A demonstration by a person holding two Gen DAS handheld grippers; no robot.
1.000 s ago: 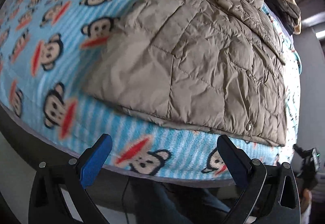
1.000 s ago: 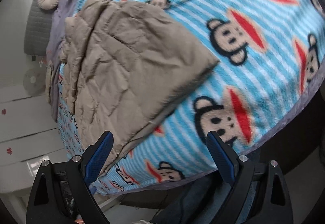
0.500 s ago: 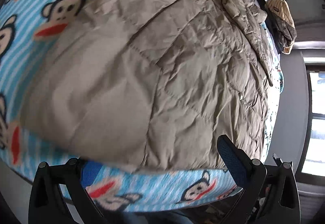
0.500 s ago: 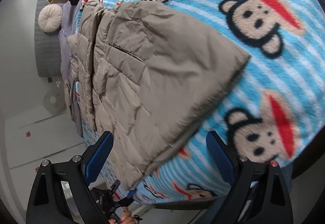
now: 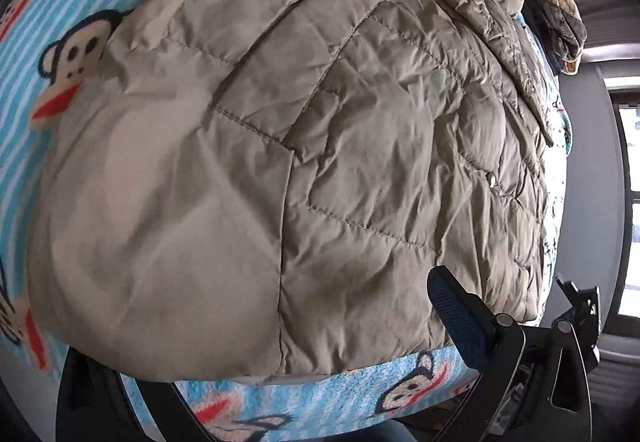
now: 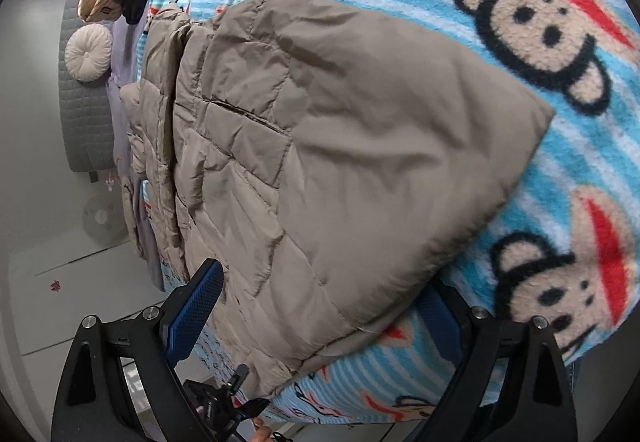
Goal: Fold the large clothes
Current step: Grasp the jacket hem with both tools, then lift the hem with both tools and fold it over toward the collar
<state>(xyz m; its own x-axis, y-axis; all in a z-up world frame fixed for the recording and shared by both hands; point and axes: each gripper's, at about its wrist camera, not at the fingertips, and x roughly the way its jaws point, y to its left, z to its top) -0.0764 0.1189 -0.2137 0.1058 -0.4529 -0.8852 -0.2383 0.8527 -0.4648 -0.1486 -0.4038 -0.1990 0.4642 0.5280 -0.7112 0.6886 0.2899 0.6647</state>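
A large beige quilted jacket [image 5: 320, 145] lies spread on a bed; it also fills the right wrist view [image 6: 340, 169]. My left gripper [image 5: 272, 354] is open at the jacket's near hem, its left finger hidden under the fabric and its right finger [image 5: 456, 318] beside it on top. My right gripper [image 6: 316, 318] is open and straddles the hem near the jacket's corner; its left finger [image 6: 192, 314] shows and its right finger sits partly under the fabric edge.
The bed carries a blue striped monkey-print blanket [image 6: 560, 121], also seen in the left wrist view [image 5: 80, 41]. A pile of other clothes [image 5: 556, 5] and a round white cushion [image 6: 89, 51] lie at the headboard end. The other gripper [image 5: 580, 306] shows at the bed edge.
Both grippers have moved in close to the jacket's near hem. The jacket now fills each view, and its edge lies between each pair of open fingers.
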